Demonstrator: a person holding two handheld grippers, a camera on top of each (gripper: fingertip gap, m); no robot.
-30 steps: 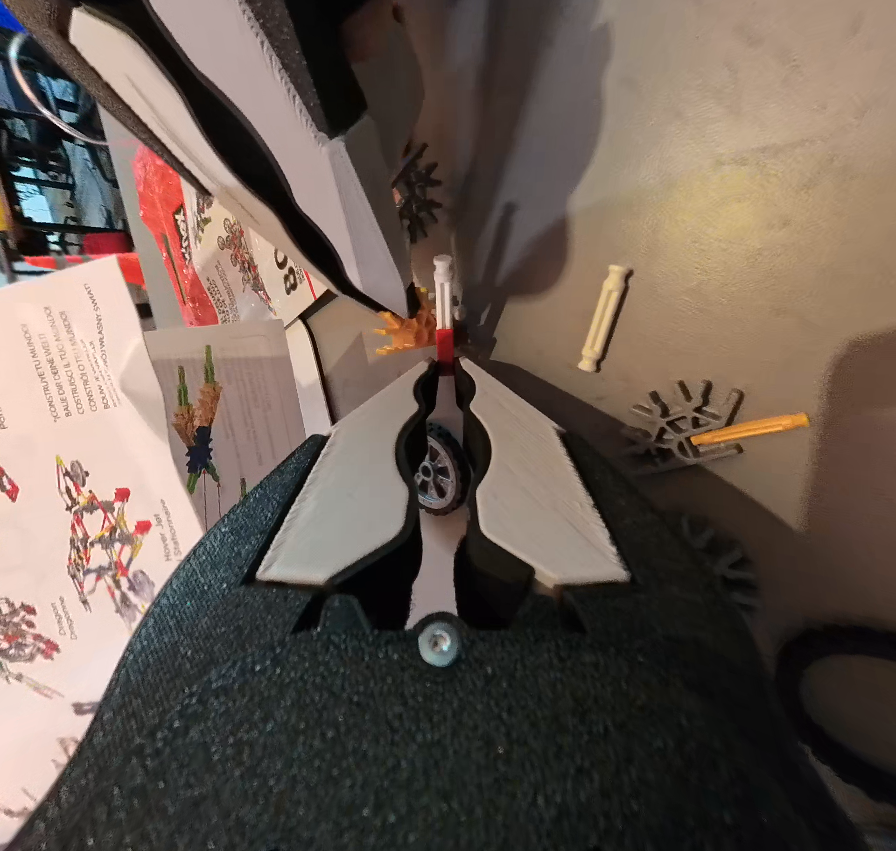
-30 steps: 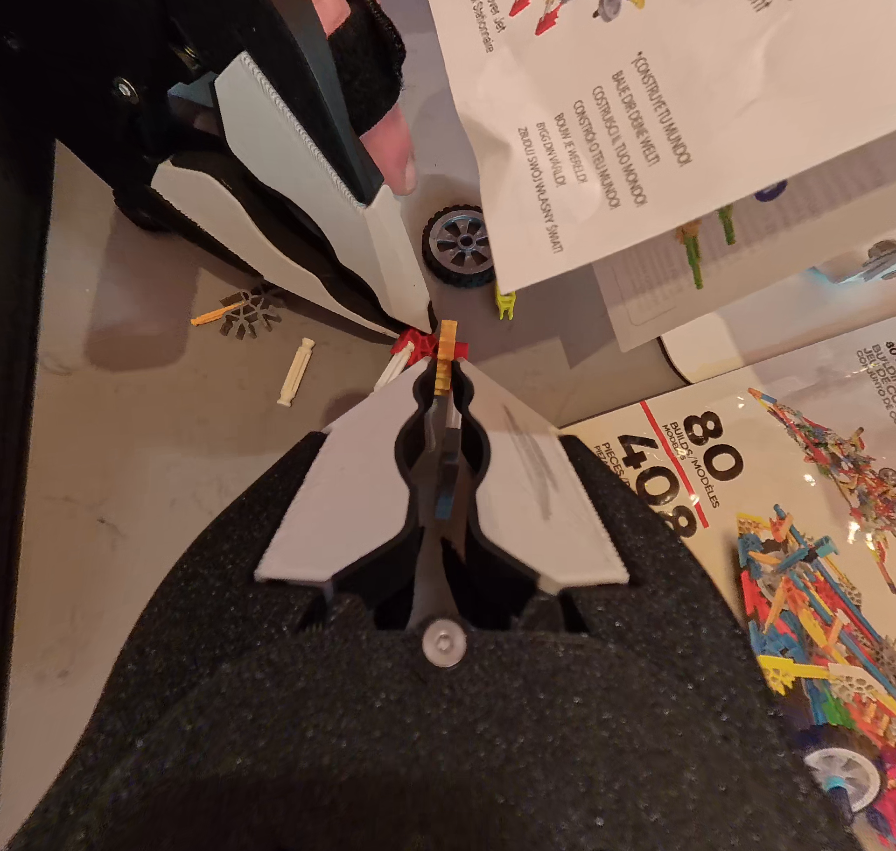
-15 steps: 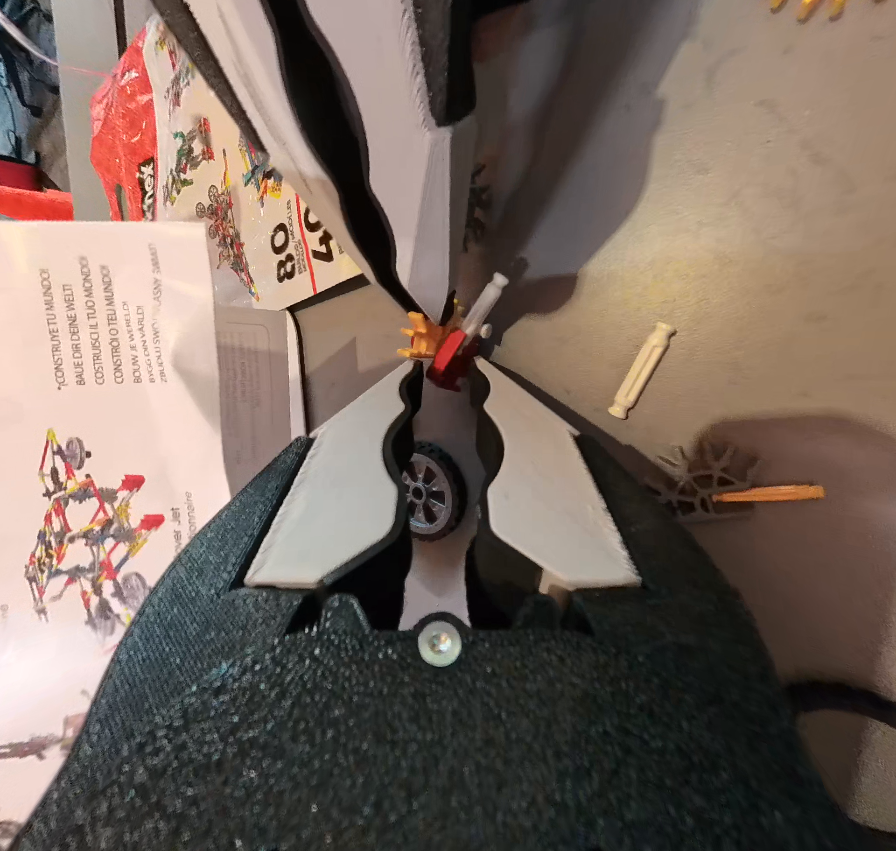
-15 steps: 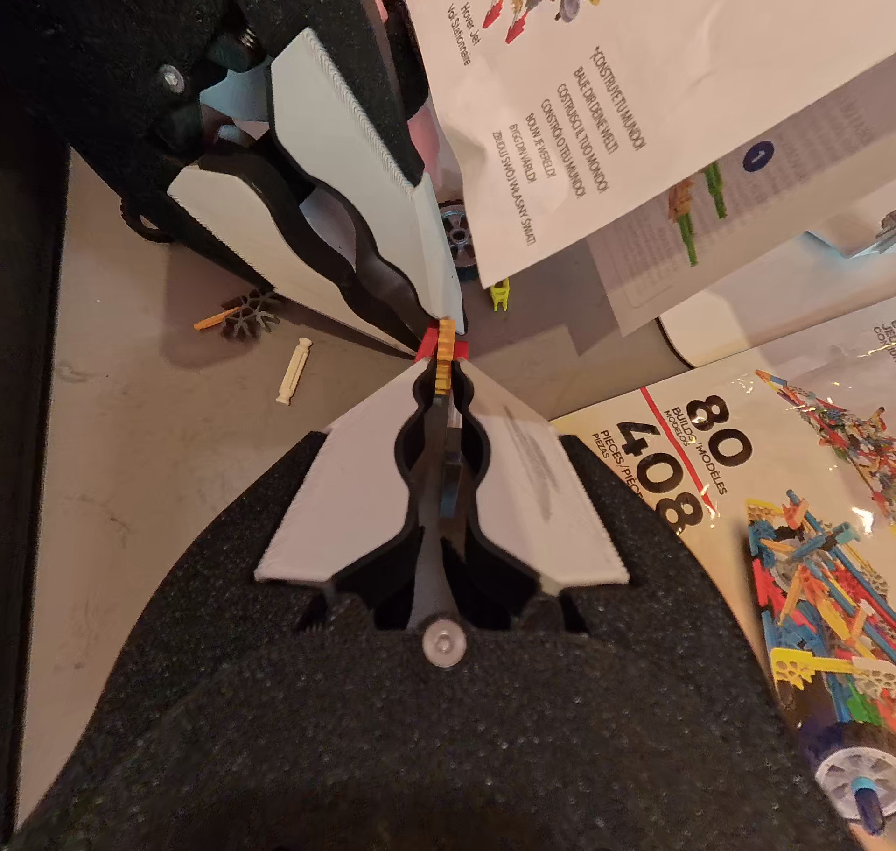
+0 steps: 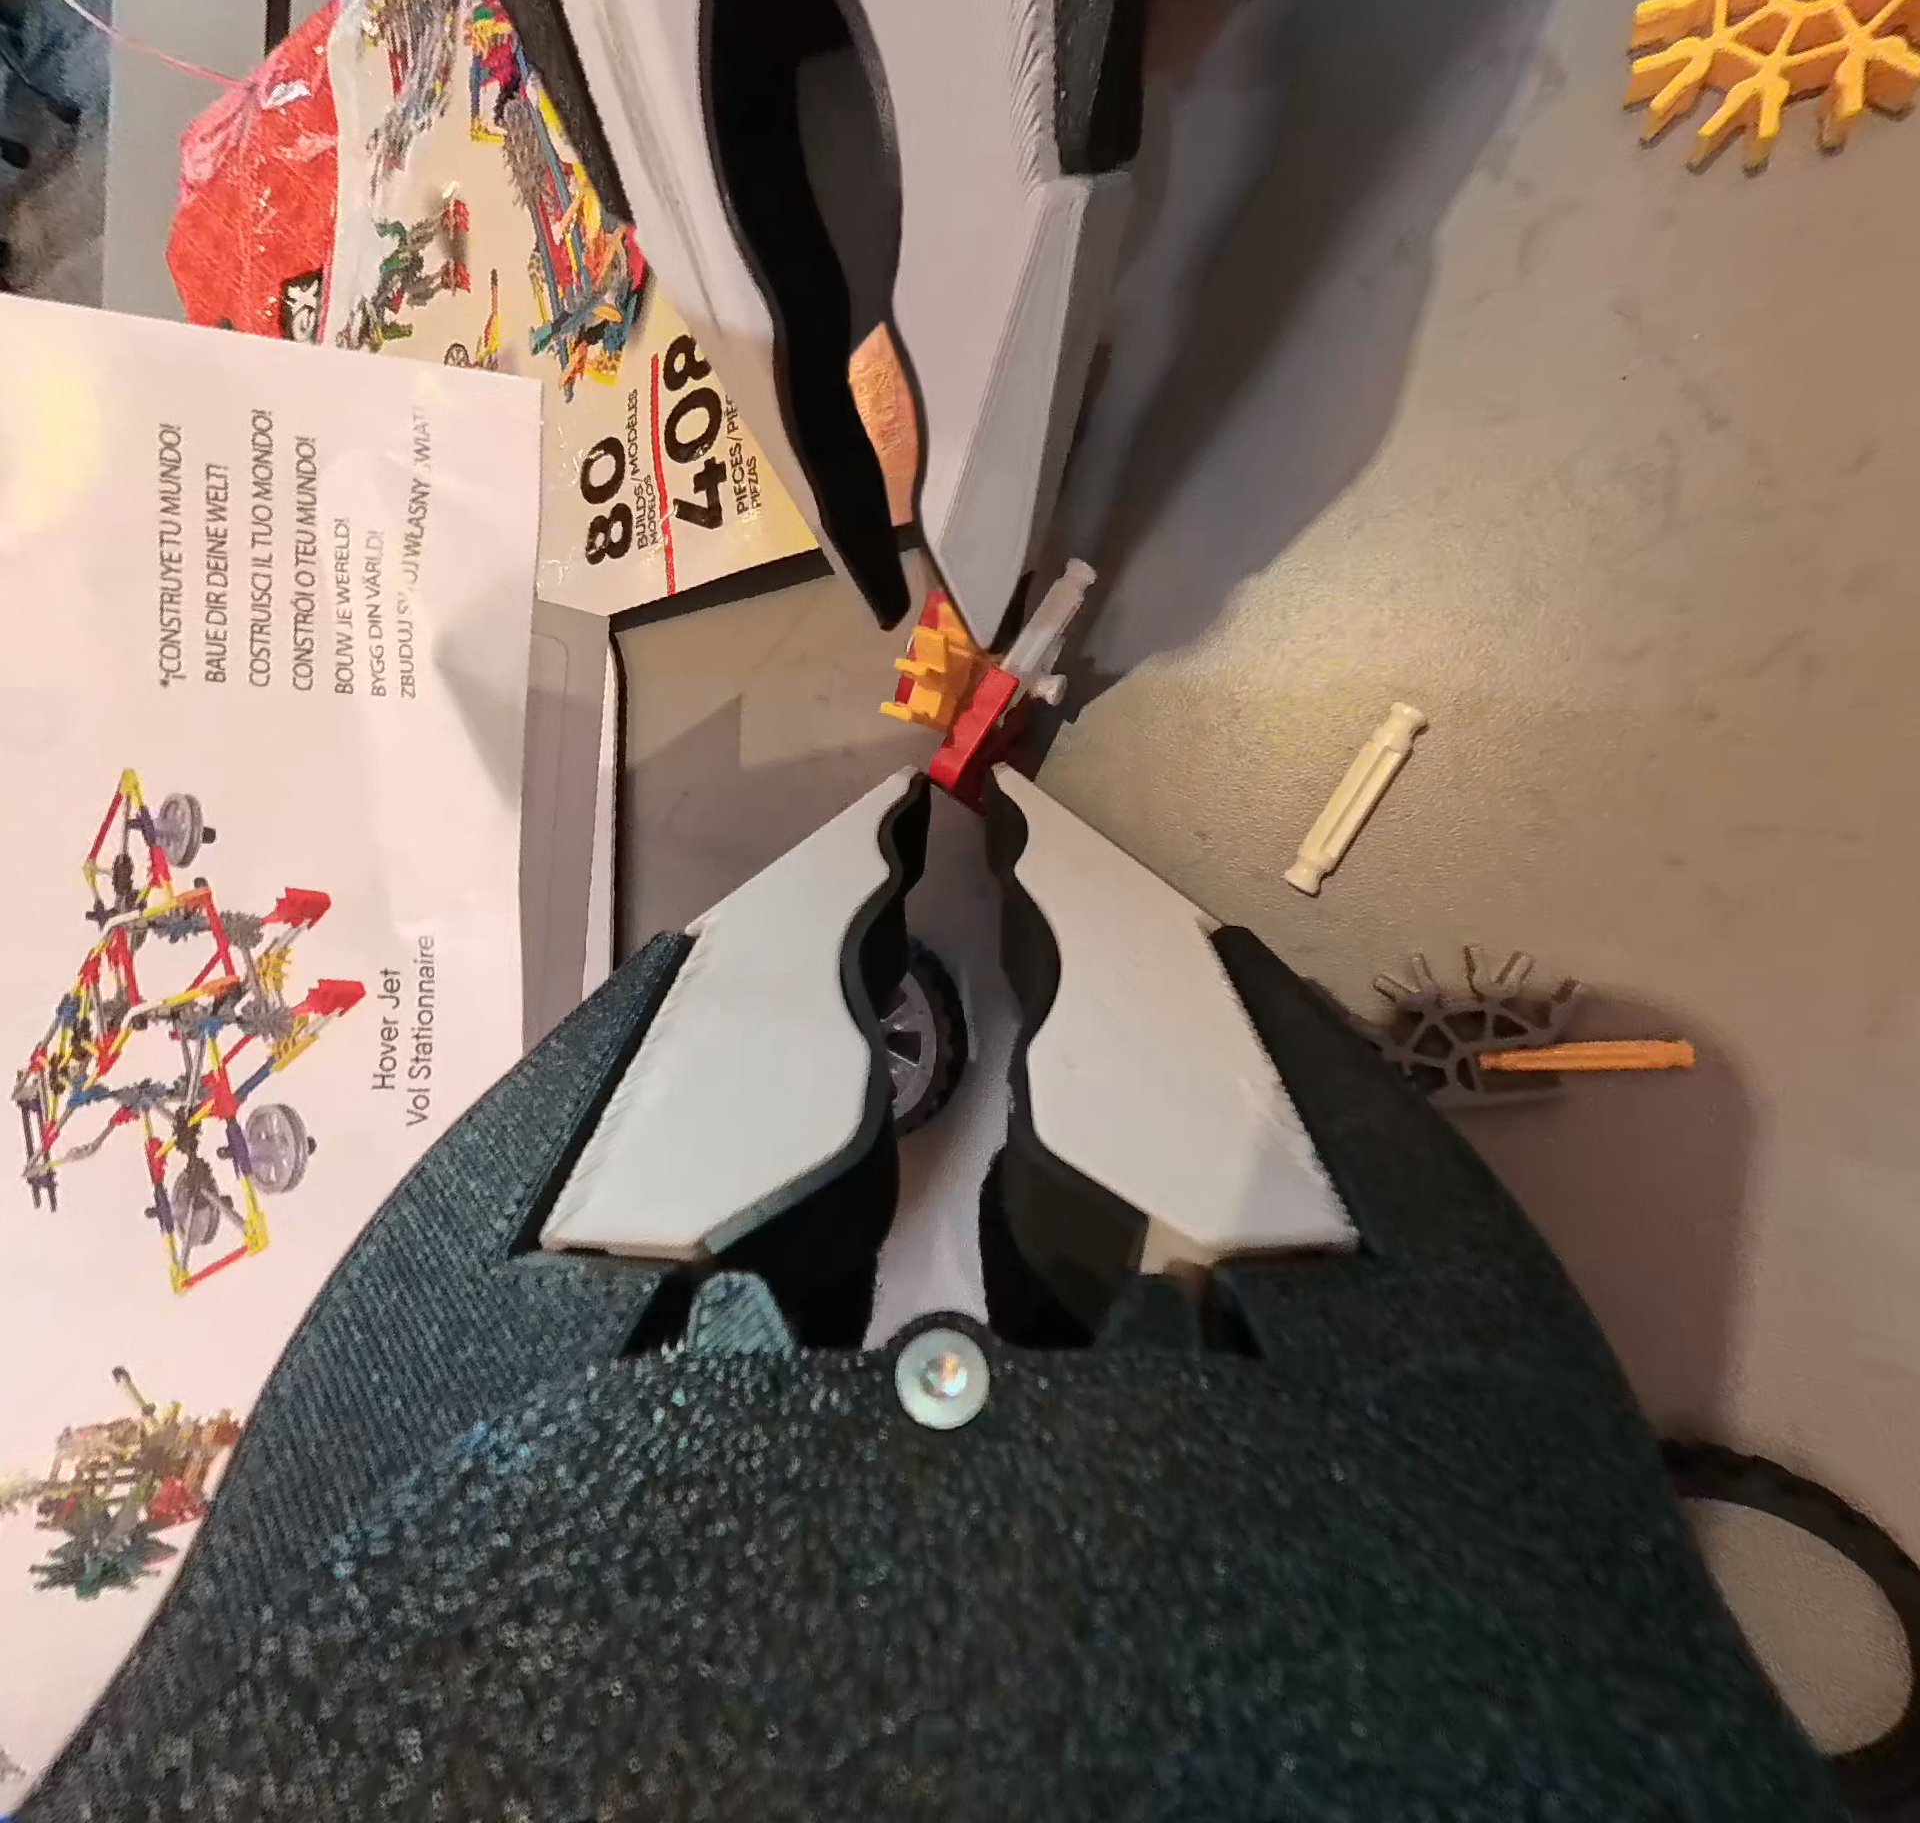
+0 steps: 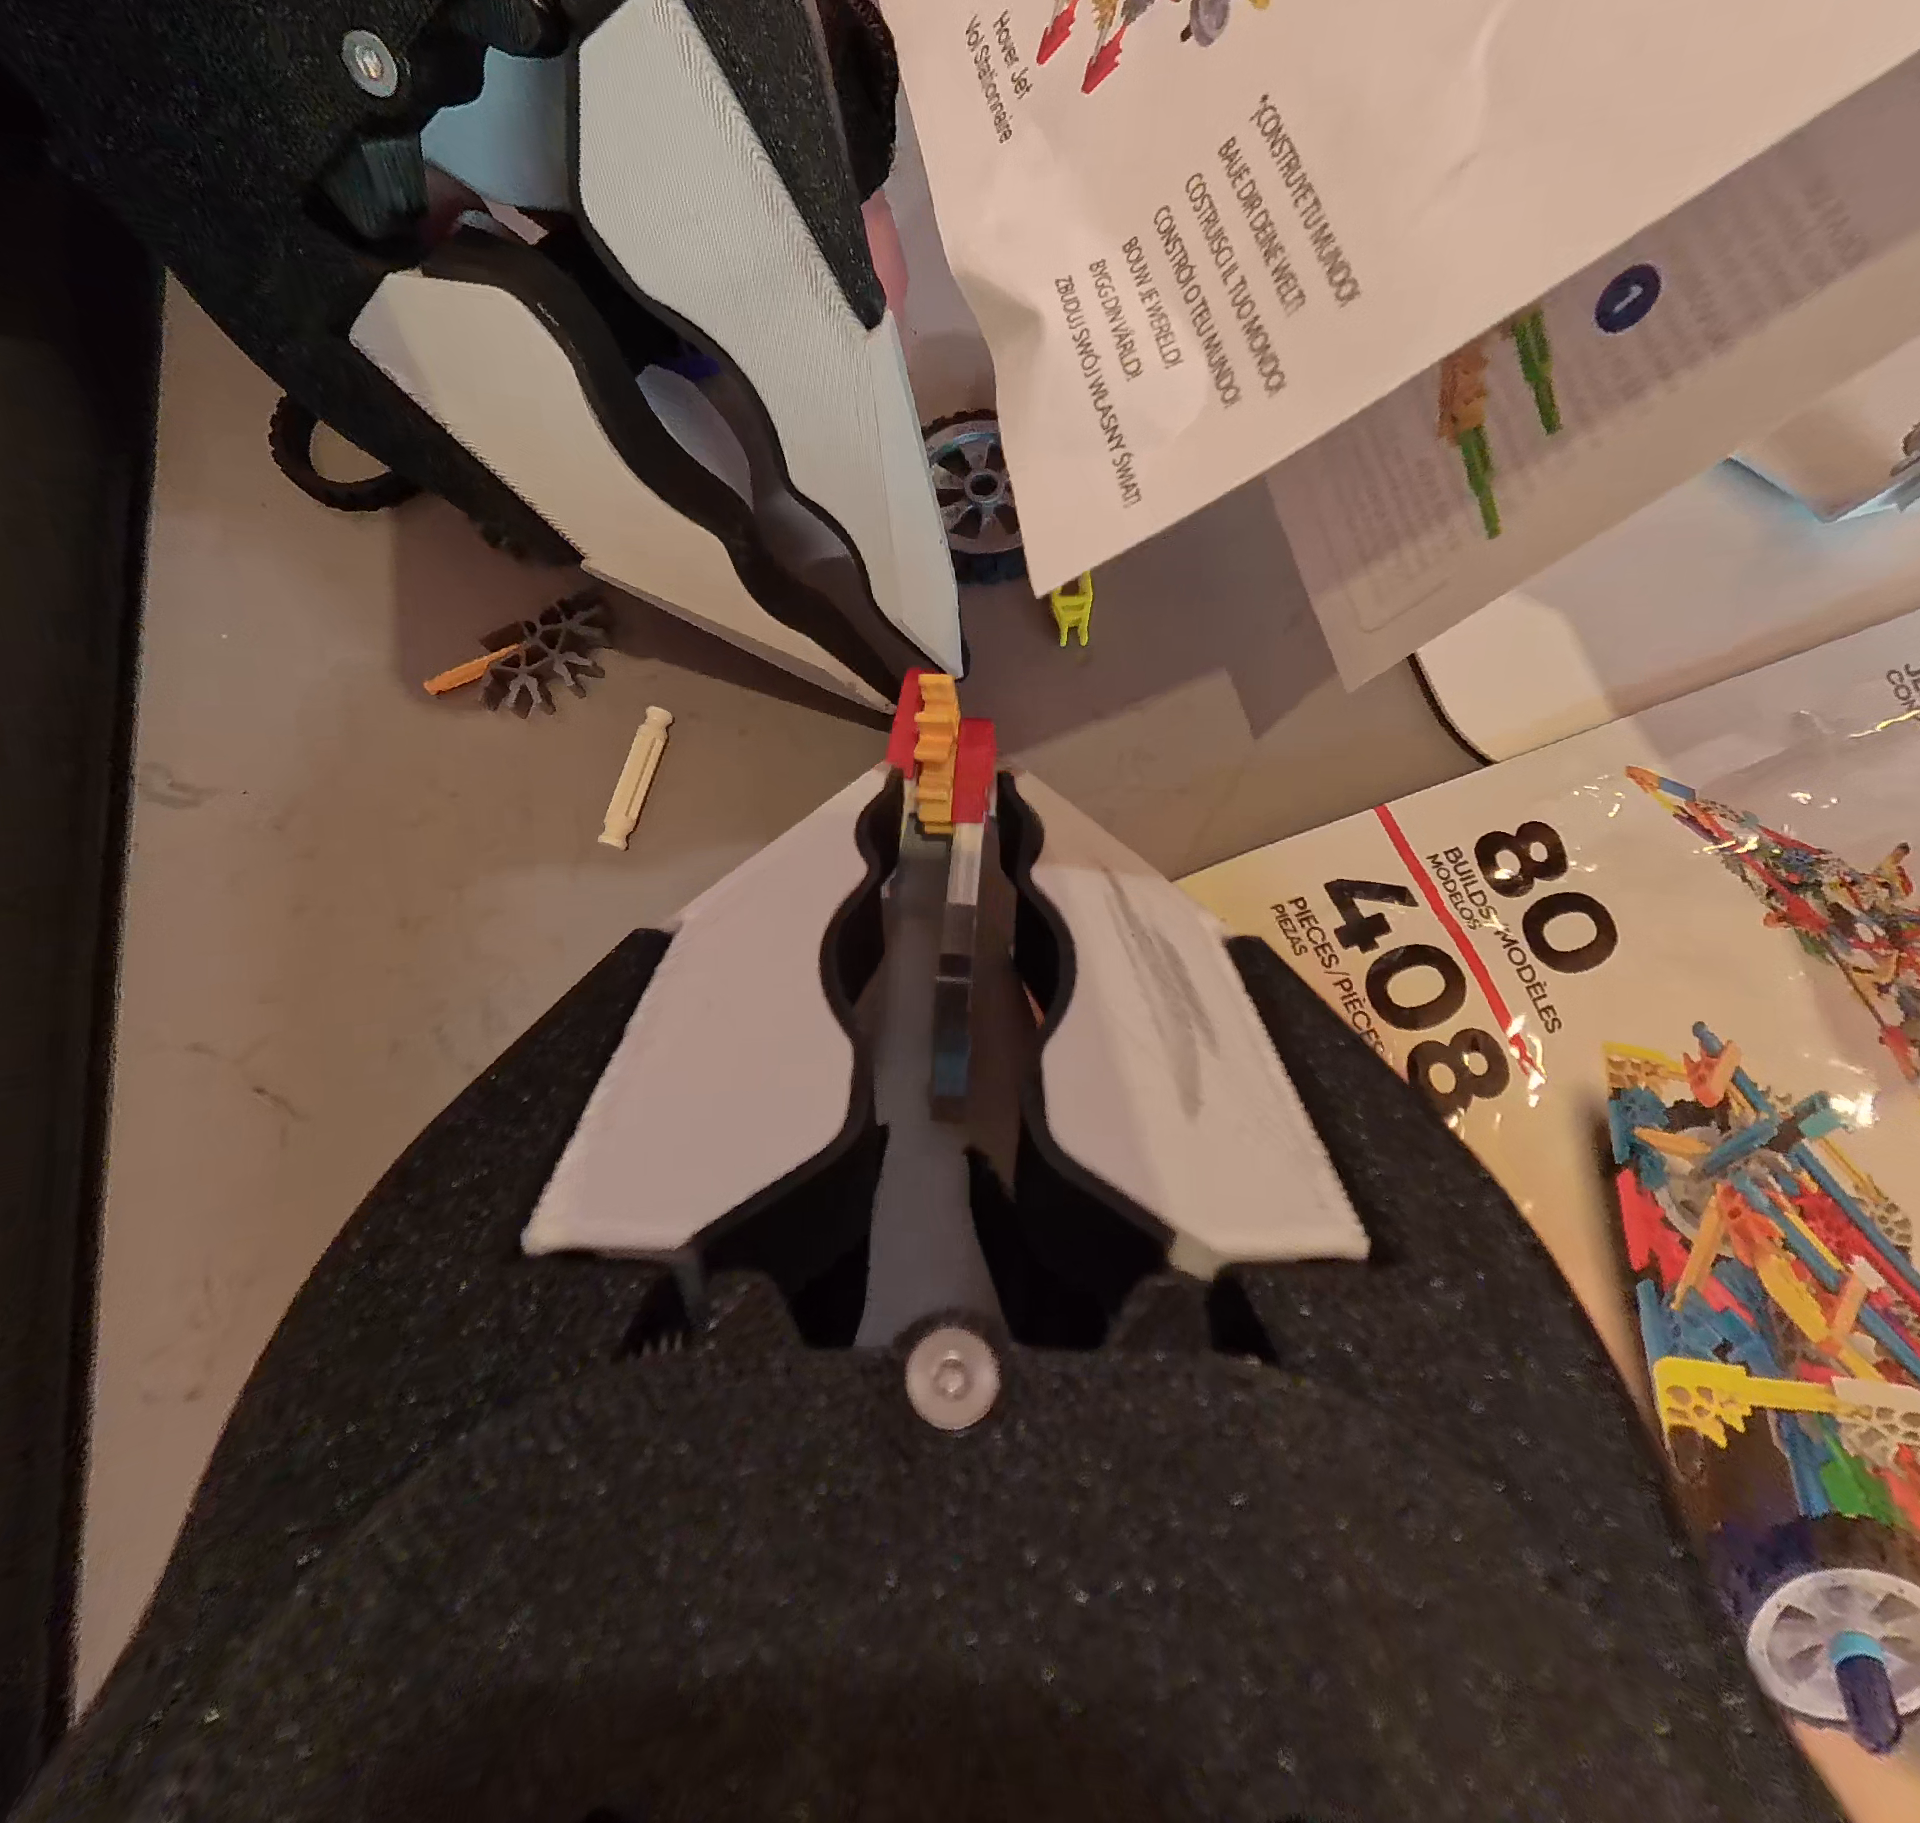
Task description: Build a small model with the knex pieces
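Note:
My left gripper [image 5: 958, 781] is shut on a red connector [image 5: 971, 739] at its fingertips. A yellow connector [image 5: 925, 682] and a thin white rod [image 5: 1049, 620] are joined to it. My right gripper [image 6: 945, 786] is shut on the same small assembly: the yellow connector [image 6: 935, 734], the red connector [image 6: 975, 765] and a grey-and-white piece [image 6: 951, 952] lying back between its fingers. The two grippers meet tip to tip above the grey table. The right gripper [image 5: 935, 610] comes in from the top of the left wrist view. The left gripper [image 6: 925, 682] comes in from the upper left of the right wrist view.
On the table lie a small wheel [image 6: 977, 495], a loose white rod [image 5: 1351, 797], a grey connector with an orange rod [image 5: 1475, 1041], a large yellow connector [image 5: 1787, 38] and a black tyre [image 5: 1766, 1617]. An instruction sheet [image 5: 260, 734] and a bag of parts [image 6: 1662, 1150] lie beside them.
The left gripper has swung and rolled, so the red connector now shows flat instead of edge-on. The two grippers' tips have drawn closer together. Both stay shut on the assembly.

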